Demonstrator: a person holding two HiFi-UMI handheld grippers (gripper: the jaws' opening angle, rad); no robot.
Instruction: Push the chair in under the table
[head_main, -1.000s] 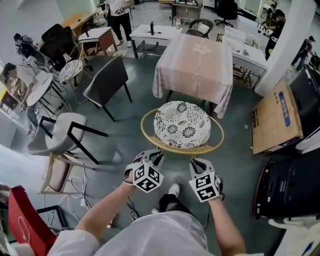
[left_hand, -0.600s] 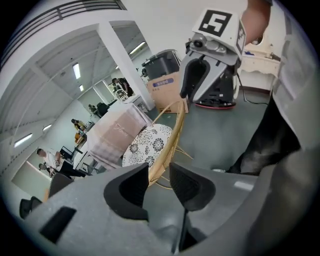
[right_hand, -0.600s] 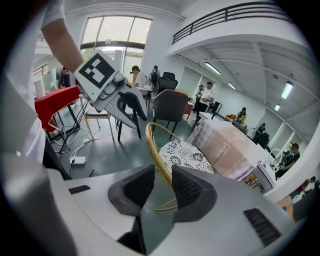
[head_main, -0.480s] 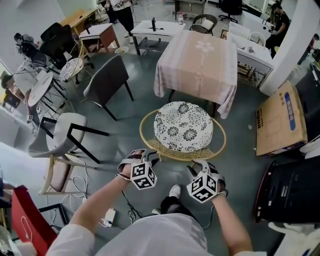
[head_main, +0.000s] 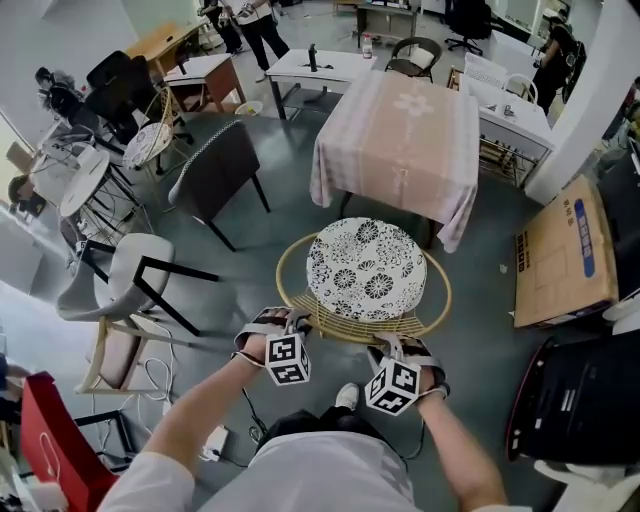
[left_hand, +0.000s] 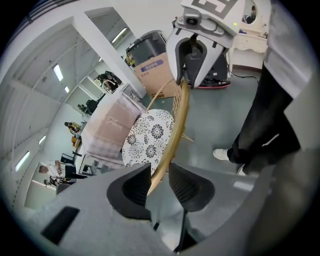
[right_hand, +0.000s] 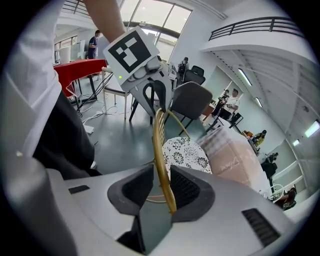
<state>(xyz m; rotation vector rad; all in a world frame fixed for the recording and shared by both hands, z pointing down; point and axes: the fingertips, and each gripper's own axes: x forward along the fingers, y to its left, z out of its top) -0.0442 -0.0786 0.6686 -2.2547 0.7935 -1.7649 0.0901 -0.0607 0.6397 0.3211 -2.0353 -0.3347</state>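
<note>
Grey floor runs through a crowded hall of desks and stray seats. One pink-clothed worktop (head_main: 400, 140) stands at the far side. One round rattan chair (head_main: 350, 325) sits just on its near side, unmoved, its seat not yet under the cloth. The two grippers, left gripper (head_main: 290, 320) and right gripper (head_main: 396, 346), have dropped onto its near back rim. The left fingers (left_hand: 187, 186) have just been closing slightly but stand apart around the rim. The right fingers (right_hand: 186, 190) straddle it too, unclamped. The push looks ready to begin.
</note>
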